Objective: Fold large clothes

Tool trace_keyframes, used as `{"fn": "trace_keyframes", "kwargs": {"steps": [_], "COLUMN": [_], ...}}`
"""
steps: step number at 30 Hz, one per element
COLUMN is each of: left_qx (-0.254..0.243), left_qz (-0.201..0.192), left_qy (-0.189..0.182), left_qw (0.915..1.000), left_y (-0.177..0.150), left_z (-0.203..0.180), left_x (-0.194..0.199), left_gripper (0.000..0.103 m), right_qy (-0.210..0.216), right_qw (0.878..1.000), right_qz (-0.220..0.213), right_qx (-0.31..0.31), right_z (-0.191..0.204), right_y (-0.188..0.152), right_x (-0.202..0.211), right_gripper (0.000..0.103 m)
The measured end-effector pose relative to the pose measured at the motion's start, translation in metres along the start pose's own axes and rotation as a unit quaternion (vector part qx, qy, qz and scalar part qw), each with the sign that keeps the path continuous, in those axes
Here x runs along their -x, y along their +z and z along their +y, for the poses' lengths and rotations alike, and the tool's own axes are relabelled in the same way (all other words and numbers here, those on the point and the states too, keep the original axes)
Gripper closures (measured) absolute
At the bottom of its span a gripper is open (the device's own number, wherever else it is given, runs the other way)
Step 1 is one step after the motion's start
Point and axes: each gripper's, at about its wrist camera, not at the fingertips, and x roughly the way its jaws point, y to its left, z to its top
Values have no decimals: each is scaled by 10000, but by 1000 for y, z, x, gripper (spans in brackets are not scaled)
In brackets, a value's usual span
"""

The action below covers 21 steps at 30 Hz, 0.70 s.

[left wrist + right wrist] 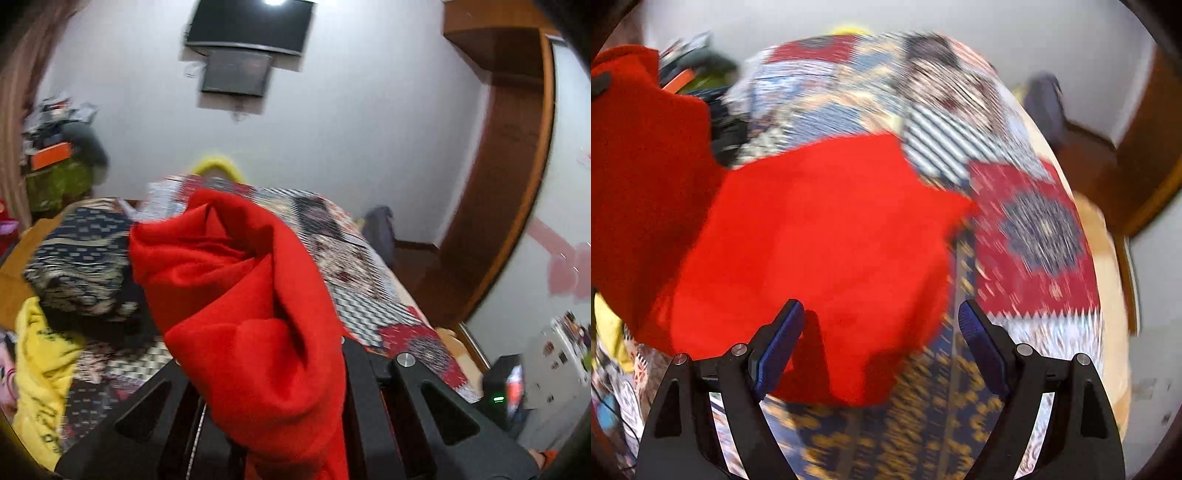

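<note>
A large red garment is bunched between the fingers of my left gripper, which is shut on it and holds it lifted above the bed; the fingertips are hidden under the cloth. In the right wrist view the same red garment hangs from the upper left and spreads over the patterned bedspread. My right gripper is open and empty, its blue-padded fingers just above the garment's near edge. The view is motion-blurred.
A dark patterned cloth pile and a yellow garment lie on the bed's left side. A wall TV, a wooden wardrobe at right and a cluttered shelf at left surround the bed.
</note>
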Motion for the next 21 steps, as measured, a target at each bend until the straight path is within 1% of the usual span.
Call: {"fn": "trace_keyframes", "kwargs": {"steps": [1,2,4,5,6,8,9,10,11,13,16,18,19,20,21], "left_qx": [-31,-79,-172,-226,-277,-361,-389,-396,-346,-230,-34,-67,-170,-263,-468], "left_qz": [70,228,557,765,1008,1610,1959,2218,2529,2765,3038,3058,3016,2979,2894], "left_qy": [-90,-264,-579,-706,-777,-969,-1048,-1112,-1220,-1298,-1450,-1545,-1587,-1591,-1585], "left_qw": [9999,9994,9966,9943,9915,9815,9742,9679,9591,9519,9416,9395,9400,9409,9428], "left_y": [-1,-4,-13,-20,-28,-49,-63,-74,-89,-104,-117,-112,-110,-106,-102], "left_z": [-8,-23,-45,-54,-62,-75,-80,-83,-84,-82,-76,-74,-75,-76,-79], "left_x": [-5,-16,-35,-46,-58,-84,-98,-108,-119,-126,-128,-122,-115,-111,-100], "left_gripper": [100,100,100,100,100,100,100,100,100,99,95,89,86,77,66], "right_qy": [57,125,381,510,588,658,697,729,747,729,662,634,613,621,604], "right_qw": [9997,9994,9966,9950,9942,9938,9934,9929,9925,9927,9934,9932,9931,9933,9934], "right_qz": [153,220,515,565,478,428,436,443,446,449,440,447,441,393,358], "right_qx": [-163,-229,-525,-644,-763,-783,-798,-833,-854,-847,-831,-870,-899,-895,-910], "right_z": [-9,-15,-25,-28,-30,-32,-33,-35,-37,-41,-50,-51,-54,-55,-56], "right_y": [-4,-8,-19,-24,-27,-28,-28,-28,-29,-32,-43,-45,-46,-47,-47], "right_x": [-8,-13,-34,-39,-40,-37,-36,-35,-34,-32,-24,-22,-19,-17,-12], "right_gripper": [20,20,20,20,19,19,19,19,19,19,19,19,19,19,19]}}
